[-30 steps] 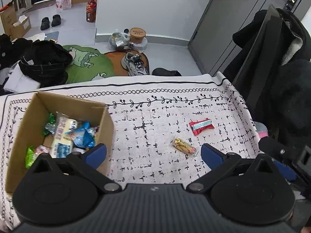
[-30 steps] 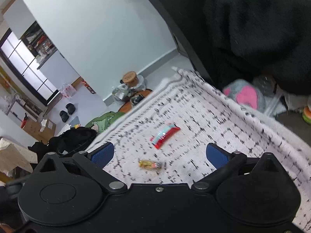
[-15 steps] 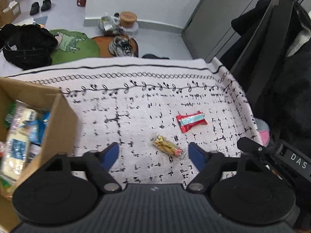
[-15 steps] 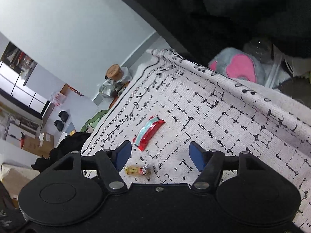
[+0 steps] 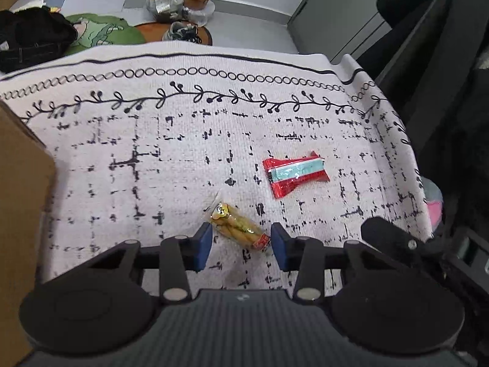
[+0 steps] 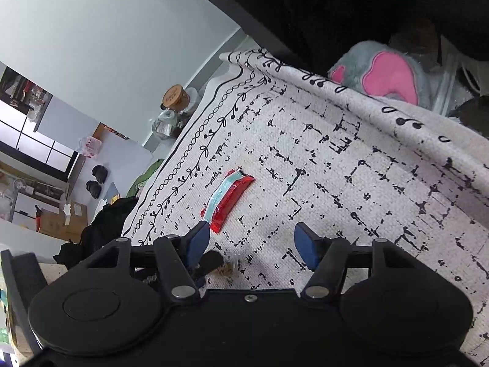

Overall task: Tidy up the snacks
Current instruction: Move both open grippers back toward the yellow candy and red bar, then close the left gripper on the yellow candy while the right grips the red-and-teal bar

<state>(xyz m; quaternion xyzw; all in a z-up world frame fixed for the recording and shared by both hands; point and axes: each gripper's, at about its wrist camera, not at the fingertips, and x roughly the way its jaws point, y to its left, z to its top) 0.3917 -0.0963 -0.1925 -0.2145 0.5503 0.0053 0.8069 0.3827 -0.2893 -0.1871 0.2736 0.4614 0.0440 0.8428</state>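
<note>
Yellow snack (image 5: 239, 225): a small gold-wrapped packet lying flat on the patterned cloth (image 5: 171, 159); its long axis runs diagonally, the printed end up and to the left, the red-tipped end down and to the right toward the right pad
Left gripper (image 5: 241, 241): partly open, blue pads on either side of the yellow snack; the right pad is just beside the red tip, the left pad stands a little off the wrapper; whether either pad touches cannot be told; nothing is gripped
Red snack (image 5: 295, 173): a red wrapper with a pale teal stripe, flat on the cloth beyond and to the right of the yellow one, apart from it; long axis near level in the left view, right end slightly raised
Right gripper (image 6: 252, 244): wide open and empty; the red snack (image 6: 227, 198) lies just ahead of its left pad, slanting up to the right
Cardboard box (image 5: 21, 202): its wall fills the left edge
Left view only: the yellow snack whole, the box, a grey shoe (image 5: 180, 30) on the floor
Right view only: a grey and pink plush (image 6: 382, 75) past the cloth's edge; the yellow snack is only a blurred scrap by the left gripper's dark finger
</note>
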